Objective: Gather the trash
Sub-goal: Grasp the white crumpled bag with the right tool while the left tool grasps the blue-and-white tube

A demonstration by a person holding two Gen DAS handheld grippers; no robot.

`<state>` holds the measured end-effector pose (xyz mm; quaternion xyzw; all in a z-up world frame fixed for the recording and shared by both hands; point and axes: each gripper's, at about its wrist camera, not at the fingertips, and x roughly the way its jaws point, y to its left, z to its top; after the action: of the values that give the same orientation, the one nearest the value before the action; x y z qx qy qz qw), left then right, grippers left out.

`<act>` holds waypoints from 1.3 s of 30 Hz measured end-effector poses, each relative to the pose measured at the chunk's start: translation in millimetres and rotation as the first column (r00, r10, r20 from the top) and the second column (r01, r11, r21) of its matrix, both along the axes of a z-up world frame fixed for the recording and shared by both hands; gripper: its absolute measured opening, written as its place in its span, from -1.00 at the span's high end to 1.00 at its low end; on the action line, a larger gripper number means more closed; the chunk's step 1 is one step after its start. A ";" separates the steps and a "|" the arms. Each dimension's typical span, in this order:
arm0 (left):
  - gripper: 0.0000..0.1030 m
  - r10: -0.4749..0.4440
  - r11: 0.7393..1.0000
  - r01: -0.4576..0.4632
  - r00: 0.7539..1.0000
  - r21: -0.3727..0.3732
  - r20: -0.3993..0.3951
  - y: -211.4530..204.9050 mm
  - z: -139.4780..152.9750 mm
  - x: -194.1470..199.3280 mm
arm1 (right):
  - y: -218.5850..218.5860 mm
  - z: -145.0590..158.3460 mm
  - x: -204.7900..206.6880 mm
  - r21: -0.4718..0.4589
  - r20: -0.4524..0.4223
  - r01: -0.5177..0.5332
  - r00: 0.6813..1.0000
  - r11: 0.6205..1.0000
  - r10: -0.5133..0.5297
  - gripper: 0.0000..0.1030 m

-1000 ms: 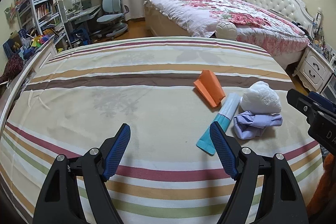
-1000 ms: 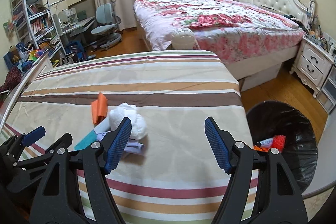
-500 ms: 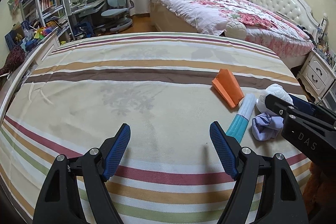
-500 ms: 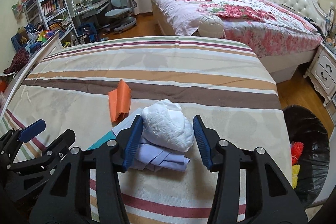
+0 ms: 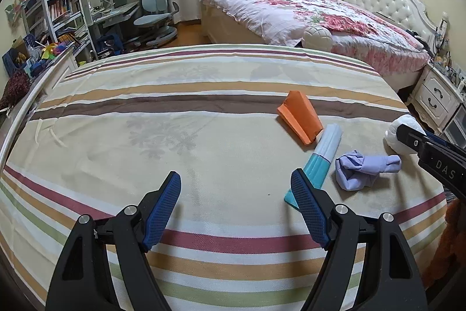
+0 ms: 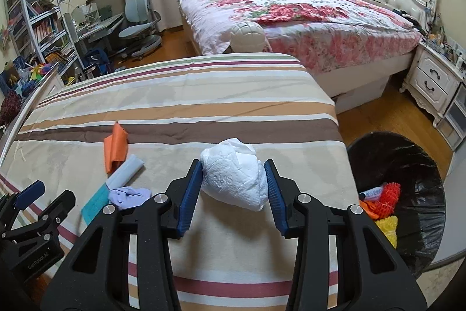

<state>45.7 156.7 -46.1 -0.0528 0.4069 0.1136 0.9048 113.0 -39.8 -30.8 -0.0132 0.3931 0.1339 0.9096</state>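
My right gripper [image 6: 233, 182] is shut on a crumpled white paper wad [image 6: 234, 174] and holds it above the striped bed sheet [image 6: 204, 107]. The wad also shows at the right in the left wrist view [image 5: 393, 133]. Left on the sheet lie an orange folded paper [image 5: 300, 117], a teal-and-white tube [image 5: 316, 159] and a crumpled lilac cloth [image 5: 361, 169]. My left gripper [image 5: 236, 206] is open and empty, low over the sheet, with the tube's end beside its right finger. A black-lined trash bin [image 6: 407, 194] stands on the floor at the right.
The bin holds red, orange and yellow trash [image 6: 381, 203]. A second bed with a floral cover [image 6: 291, 8] lies beyond. A white nightstand [image 6: 431, 83] stands at the right, and a desk chair [image 6: 137, 16] and bookshelf [image 6: 32, 19] at the back left.
My right gripper moved in over the white wad, closed on it and lifted it off the lilac cloth toward the right. My left gripper stayed open and shifted slightly.
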 end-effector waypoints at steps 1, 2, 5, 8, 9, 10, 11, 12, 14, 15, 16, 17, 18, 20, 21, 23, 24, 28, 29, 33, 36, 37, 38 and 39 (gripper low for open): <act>-0.47 -0.007 1.000 0.007 1.000 0.003 -0.002 -2.1 -0.3 0.3 | -4.4 -0.2 0.1 0.000 0.000 0.008 1.000 1.000 -0.008 0.18; -0.47 -0.015 1.000 0.015 1.000 0.007 -0.004 -4.7 -0.9 1.1 | -8.9 -0.5 -0.4 0.001 0.000 0.017 1.000 1.000 -0.017 0.18; -0.47 -0.045 0.999 0.045 0.999 0.027 -0.021 -13.5 -4.3 6.0 | -18.0 -2.0 -1.7 0.012 -0.002 0.033 0.999 0.999 -0.033 0.18; -0.47 -0.071 0.997 0.072 0.997 0.033 -0.041 -18.7 -7.6 13.3 | -22.4 -3.5 -2.8 0.021 -0.004 0.038 0.999 0.999 -0.038 0.18; -0.47 -0.080 0.996 0.082 0.996 0.029 -0.048 -19.8 -8.5 16.8 | -22.5 -3.7 -3.2 0.023 -0.005 0.038 0.999 0.999 -0.037 0.18; -0.47 -0.088 0.996 0.089 0.995 0.026 -0.053 -21.8 -8.9 18.9 | -22.8 -4.0 -4.5 0.023 -0.004 0.037 0.999 0.999 -0.037 0.18; -0.47 -0.095 0.995 0.096 0.994 0.022 -0.057 -23.5 -9.1 21.4 | -23.0 -4.0 -4.4 0.022 -0.003 0.037 0.999 0.999 -0.037 0.18; -0.47 -0.108 0.994 0.109 0.992 0.020 -0.060 -25.0 -9.6 24.0 | -23.2 -4.4 -5.0 0.020 -0.002 0.036 0.999 0.999 -0.036 0.18; -0.47 -0.121 0.992 0.123 0.990 0.025 -0.067 -28.3 -11.2 26.7 | -23.6 -4.7 -5.4 0.017 0.000 0.035 0.999 0.999 -0.035 0.18; -0.46 -0.130 0.991 0.132 0.989 0.027 -0.073 -29.5 -12.2 28.5 | -24.1 -4.8 -5.8 0.018 0.000 0.035 0.999 0.999 -0.035 0.18; -0.46 -0.136 0.990 0.138 0.988 0.026 -0.077 -30.3 -12.9 29.7 | -23.9 -4.7 -5.8 0.020 0.000 0.035 0.999 0.999 -0.035 0.18; -0.39 -0.141 0.989 0.143 0.987 0.022 -0.079 -31.2 -13.3 30.2 | -23.4 -5.0 -5.9 0.021 -0.001 0.035 0.999 0.999 -0.035 0.17; -0.31 -0.150 0.988 0.151 0.986 0.013 -0.077 -31.4 -13.5 29.7 | -23.5 -5.4 -6.1 0.023 -0.002 0.035 0.999 0.999 -0.035 0.17; -0.14 -0.166 0.986 0.167 0.984 0.008 -0.068 -32.4 -13.1 27.7 | -23.6 -5.9 -6.4 0.026 -0.002 0.036 0.999 0.999 -0.036 0.17; -0.04 -0.174 0.984 0.175 0.983 0.012 -0.064 -33.8 -12.9 26.6 | -23.6 -6.0 -6.8 0.026 -0.002 0.036 0.999 0.999 -0.036 0.17; 0.15 -0.190 0.981 0.191 0.980 0.020 -0.057 -36.5 -12.3 24.3 | -23.9 -5.8 -6.8 0.026 -0.002 0.036 0.999 0.999 -0.036 0.17; 0.29 -0.197 0.980 0.198 0.979 0.026 -0.053 -38.3 -12.2 23.1 | -23.9 -6.1 -7.1 0.026 -0.002 0.036 0.999 0.999 -0.036 0.17; 0.46 -0.211 0.977 0.212 0.976 0.026 -0.044 -39.6 -11.7 20.3 | -23.9 -5.9 -7.0 0.027 -0.003 0.036 0.999 0.999 -0.036 0.17; 0.49 -0.212 0.977 0.213 0.976 0.023 -0.042 -38.7 -11.2 20.0 | -23.9 -6.0 -7.2 0.028 -0.003 0.037 0.999 0.999 -0.037 0.17; 0.57 -0.217 0.976 0.217 0.976 0.007 -0.026 -37.5 -9.5 16.1 | -25.0 -6.0 -8.3 0.030 -0.001 0.038 0.999 0.999 -0.038 0.17; 0.59 -0.211 0.977 0.211 0.977 -0.002 -0.009 -35.6 -7.9 11.3 | -25.8 -6.7 -9.9 0.033 0.000 0.038 0.999 0.999 -0.038 0.18; 0.59 -0.210 0.978 0.210 0.978 -0.006 -0.005 -35.0 -7.2 9.9 | -25.8 -6.6 -9.8 0.033 0.000 0.038 0.999 0.999 -0.038 0.18; 0.59 -0.208 0.978 0.208 0.978 -0.008 -0.002 -34.7 -6.7 9.3 | -25.9 -6.8 -10.2 0.033 0.000 0.038 0.999 0.999 -0.038 0.18; 0.59 -0.205 0.979 0.205 0.979 -0.011 0.001 -34.5 -6.4 7.8 | -26.0 -6.7 -10.3 0.034 0.000 0.038 0.999 0.999 -0.038 0.18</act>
<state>53.5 122.2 -52.5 -0.0154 0.4107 0.0176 0.9115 102.7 -65.8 -37.6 0.0097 0.3907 0.1234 0.9122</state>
